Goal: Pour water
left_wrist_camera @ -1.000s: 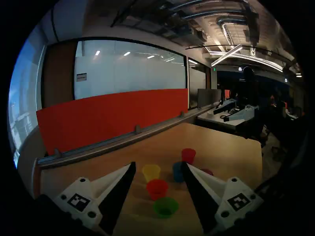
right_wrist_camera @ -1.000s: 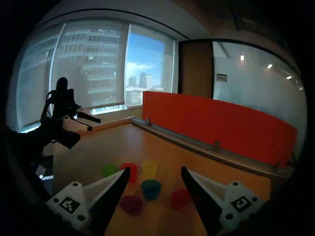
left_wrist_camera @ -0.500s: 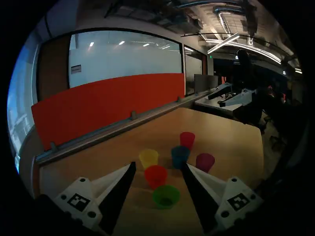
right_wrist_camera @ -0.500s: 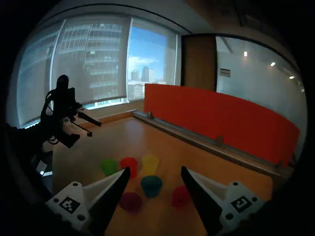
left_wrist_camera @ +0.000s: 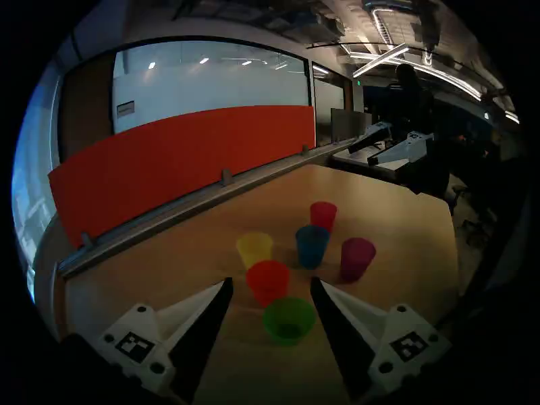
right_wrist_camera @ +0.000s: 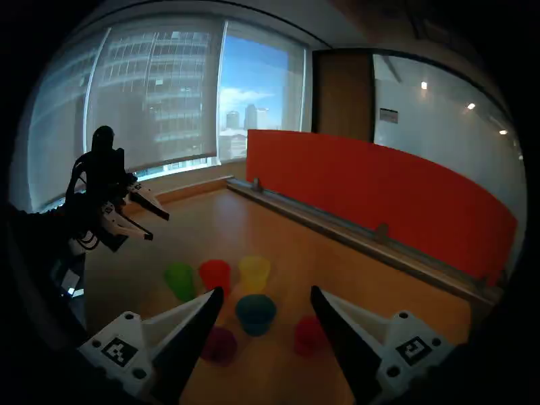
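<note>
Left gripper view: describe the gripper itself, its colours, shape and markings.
The left gripper has two wedge-shaped fingers that taper to points. They are white on the outer bodies and black along the inner faces. Each base carries a square black-and-white marker and small dark screw holes.

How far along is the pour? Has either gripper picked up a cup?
Nothing looks done: the green cup, blue cup and the others stand upright on the table. In hand: nothing; left gripper and right gripper are open and empty. Left: grasp a cup and pour.
</note>
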The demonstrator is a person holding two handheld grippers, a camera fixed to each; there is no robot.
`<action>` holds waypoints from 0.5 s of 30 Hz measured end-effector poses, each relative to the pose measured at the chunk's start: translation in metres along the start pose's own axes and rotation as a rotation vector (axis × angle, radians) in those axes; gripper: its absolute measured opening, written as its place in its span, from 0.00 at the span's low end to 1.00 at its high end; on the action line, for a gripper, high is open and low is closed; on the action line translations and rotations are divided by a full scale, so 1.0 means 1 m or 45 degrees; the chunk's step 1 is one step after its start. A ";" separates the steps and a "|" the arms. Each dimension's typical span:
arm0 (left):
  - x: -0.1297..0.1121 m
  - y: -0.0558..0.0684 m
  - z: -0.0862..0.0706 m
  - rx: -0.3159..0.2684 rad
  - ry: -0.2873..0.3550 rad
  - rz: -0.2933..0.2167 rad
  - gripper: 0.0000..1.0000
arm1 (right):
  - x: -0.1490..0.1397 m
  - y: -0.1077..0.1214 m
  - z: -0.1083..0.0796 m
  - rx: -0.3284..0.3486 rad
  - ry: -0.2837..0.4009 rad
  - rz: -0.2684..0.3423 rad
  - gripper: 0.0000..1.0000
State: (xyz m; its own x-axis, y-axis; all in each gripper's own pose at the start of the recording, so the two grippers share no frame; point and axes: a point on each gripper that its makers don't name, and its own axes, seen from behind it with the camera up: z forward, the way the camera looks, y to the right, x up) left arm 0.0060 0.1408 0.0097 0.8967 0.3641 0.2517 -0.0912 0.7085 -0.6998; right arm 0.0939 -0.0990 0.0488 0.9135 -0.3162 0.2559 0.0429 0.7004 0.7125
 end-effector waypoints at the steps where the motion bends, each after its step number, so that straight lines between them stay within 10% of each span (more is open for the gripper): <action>1: -0.003 0.000 0.001 -0.002 -0.008 0.000 0.85 | -0.001 0.000 0.002 0.002 -0.004 0.000 1.00; 15: -0.030 0.003 0.011 -0.026 -0.072 0.003 0.85 | -0.017 0.002 0.030 0.028 -0.062 -0.007 1.00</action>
State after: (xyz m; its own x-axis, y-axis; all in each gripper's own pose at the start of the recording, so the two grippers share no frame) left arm -0.0263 0.1385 0.0076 0.8704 0.4000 0.2870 -0.0840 0.6951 -0.7140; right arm 0.0662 -0.1108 0.0653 0.8924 -0.3513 0.2834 0.0385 0.6848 0.7277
